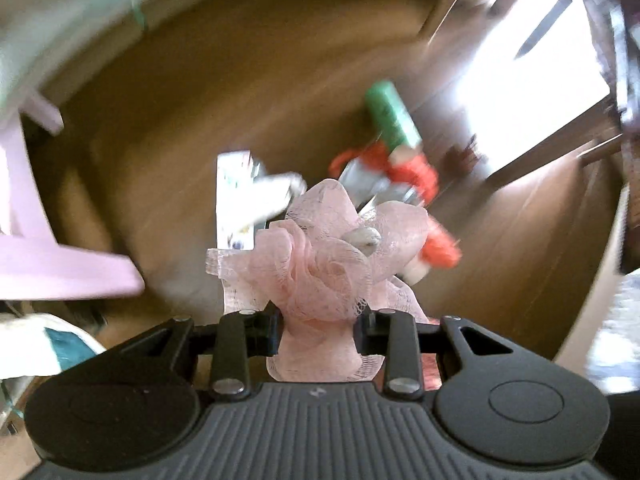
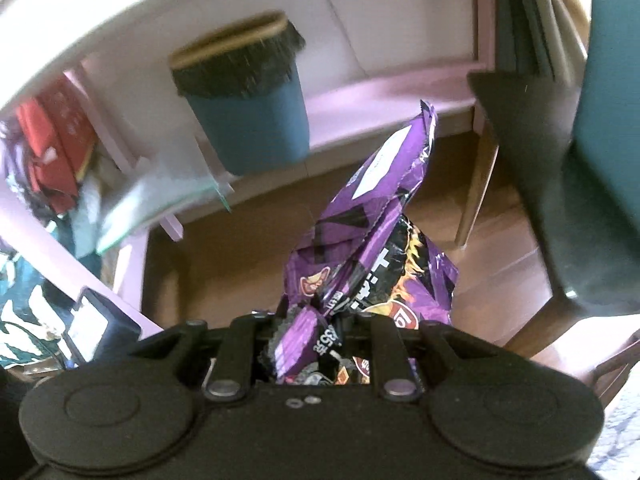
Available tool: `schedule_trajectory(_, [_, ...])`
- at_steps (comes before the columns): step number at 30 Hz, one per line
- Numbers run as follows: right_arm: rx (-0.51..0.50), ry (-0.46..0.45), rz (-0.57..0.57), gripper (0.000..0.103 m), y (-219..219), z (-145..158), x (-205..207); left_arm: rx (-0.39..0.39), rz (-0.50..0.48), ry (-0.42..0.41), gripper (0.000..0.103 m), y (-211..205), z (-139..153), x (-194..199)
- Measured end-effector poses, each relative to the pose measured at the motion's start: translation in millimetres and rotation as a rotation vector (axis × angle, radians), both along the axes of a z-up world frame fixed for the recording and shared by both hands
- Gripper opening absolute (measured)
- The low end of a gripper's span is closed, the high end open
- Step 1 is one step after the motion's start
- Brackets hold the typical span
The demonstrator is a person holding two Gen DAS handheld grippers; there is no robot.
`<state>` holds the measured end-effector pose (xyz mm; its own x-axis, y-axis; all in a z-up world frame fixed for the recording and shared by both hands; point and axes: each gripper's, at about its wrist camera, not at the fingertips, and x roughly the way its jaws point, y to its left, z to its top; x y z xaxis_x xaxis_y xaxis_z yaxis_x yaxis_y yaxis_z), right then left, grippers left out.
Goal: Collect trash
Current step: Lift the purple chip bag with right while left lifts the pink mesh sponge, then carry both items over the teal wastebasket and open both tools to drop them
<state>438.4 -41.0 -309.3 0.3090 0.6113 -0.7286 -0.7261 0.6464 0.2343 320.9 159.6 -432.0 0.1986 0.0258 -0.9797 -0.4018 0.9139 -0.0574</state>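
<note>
**Both tongs were loaded, and the bin was ahead of you**

In the left wrist view, your left gripper (image 1: pixel 318 326) was closed on a pink mesh sponge (image 1: pixel 320 264), which stood up between the two jaws. This sponge looked very light and soft. It squeezes easily, so a hold low on the bunched part, as you had it, was sensible. On the wooden floor (image 1: pixel 200 100) beyond it lay more trash: a green tube (image 1: pixel 392 116), some red pieces (image 1: pixel 416 172) and a white carton (image 1: pixel 234 200). All of these were blurred, and the sponge covered part of them, so I could not tell exactly what they were.

In the right wrist view, your right gripper (image 2: pixel 316 326) held a purple snack bag (image 2: pixel 372 252) by its crumpled lower end. The bag seemed light, thin and slippery, and it rose loose above the jaws, so it may slide out. The blue trash bin (image 2: pixel 256 120) with a black liner stood further ahead, against the pale wall, well apart from the bag. Its inside was not visible. The fingertips were hidden under the bag.
</note>
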Motion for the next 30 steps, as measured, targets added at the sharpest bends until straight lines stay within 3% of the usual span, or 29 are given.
schedule_trajectory(6, [0.047, -0.085, 0.053, 0.018, -33, 54, -23, 0.051, -0.031, -0.143, 0.032, -36, 102, 1])
schedule_trajectory(14, [0.038, -0.274, 0.091, 0.018, -76, 130, -45, 0.131, -0.114, -0.334, 0.032, -89, 219, 8])
schedule_trajectory(24, [0.000, -0.451, 0.036, 0.018, -81, 141, -44, 0.186, -0.238, -0.569, 0.032, -159, 342, 43])
schedule_trajectory(30, [-0.035, -0.595, -0.067, 0.018, -115, 197, -24, 0.183, -0.305, -0.701, 0.032, -197, 414, 72])
